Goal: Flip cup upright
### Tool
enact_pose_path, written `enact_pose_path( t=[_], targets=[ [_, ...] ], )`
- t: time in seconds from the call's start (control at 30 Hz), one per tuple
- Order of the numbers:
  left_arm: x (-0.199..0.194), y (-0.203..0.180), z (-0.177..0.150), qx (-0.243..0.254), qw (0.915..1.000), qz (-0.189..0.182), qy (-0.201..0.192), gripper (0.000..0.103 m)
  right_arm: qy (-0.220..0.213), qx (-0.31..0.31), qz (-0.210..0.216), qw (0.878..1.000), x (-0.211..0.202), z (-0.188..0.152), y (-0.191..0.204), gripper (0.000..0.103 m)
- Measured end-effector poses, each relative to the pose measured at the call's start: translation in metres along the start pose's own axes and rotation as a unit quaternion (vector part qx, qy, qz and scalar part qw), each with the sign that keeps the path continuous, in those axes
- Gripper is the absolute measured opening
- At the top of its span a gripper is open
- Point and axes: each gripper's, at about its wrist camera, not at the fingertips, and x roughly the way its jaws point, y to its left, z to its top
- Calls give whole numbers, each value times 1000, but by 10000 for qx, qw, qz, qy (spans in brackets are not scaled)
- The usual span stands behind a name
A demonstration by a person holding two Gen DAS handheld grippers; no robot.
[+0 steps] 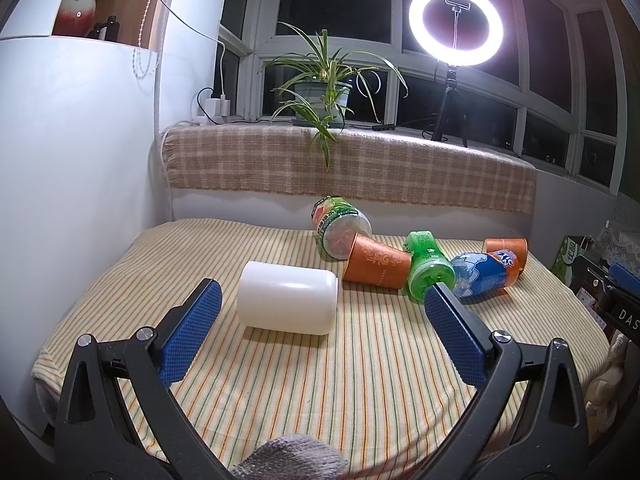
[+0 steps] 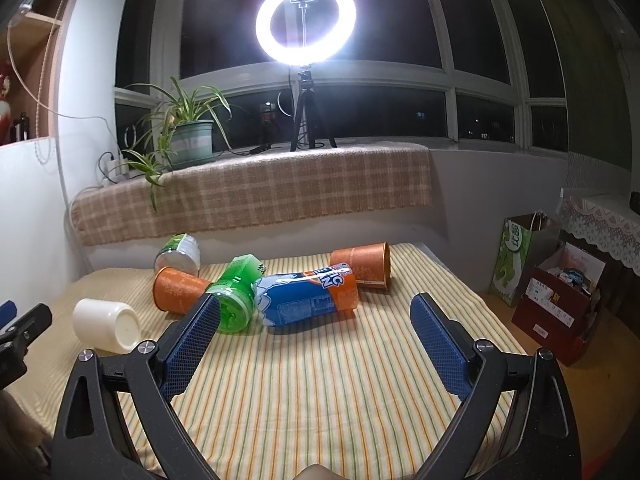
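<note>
A white cup (image 1: 288,303) lies on its side on the striped cloth (image 1: 340,380) that covers the worktop, its flat base turned toward the right wrist view (image 2: 107,323). The left gripper (image 1: 323,338) hovers just in front of it with its jaws spread wide and nothing between the blue pads (image 1: 192,334); the cup sits ahead of the gap, nearer the left pad, not touched by either. The right gripper (image 2: 316,346) is likewise released and empty, its pads (image 2: 440,346) well apart above bare cloth, facing the cluster of other items.

Behind the white cup, an orange paper cup (image 1: 378,262) lies on its side, touching a green bottle (image 1: 428,266) that also lies down. Next to that rests a blue and orange soda bottle (image 2: 308,294), tipped over, with a second orange paper cup (image 2: 362,264) lying behind it, its open mouth facing right in the right wrist view. A clear bottle with a green label (image 1: 340,226) lies furthest back, near the wall.

On the sill, draped with a checked blanket (image 2: 256,196), stand a potted spider plant (image 1: 322,92) and a lit ring light on a tripod (image 2: 306,24). A green paper bag (image 2: 516,256) stands on the floor to the right
</note>
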Motion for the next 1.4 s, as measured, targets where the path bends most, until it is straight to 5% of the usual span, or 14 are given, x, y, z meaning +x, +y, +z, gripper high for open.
enact_pose_path(
  t=[0.8,1.1,1.4],
  targets=[
    [2,-4,-1,26,10000,-14,55,103,198,-30,264,9995,16,12,11,96],
    [7,10,0,65,9998,53,188,103,480,-371,894,9941,48,36,47,96],
    [7,35,0,-42,9989,98,466,103,1228,-507,1640,9775,106,58,84,96]
  ],
)
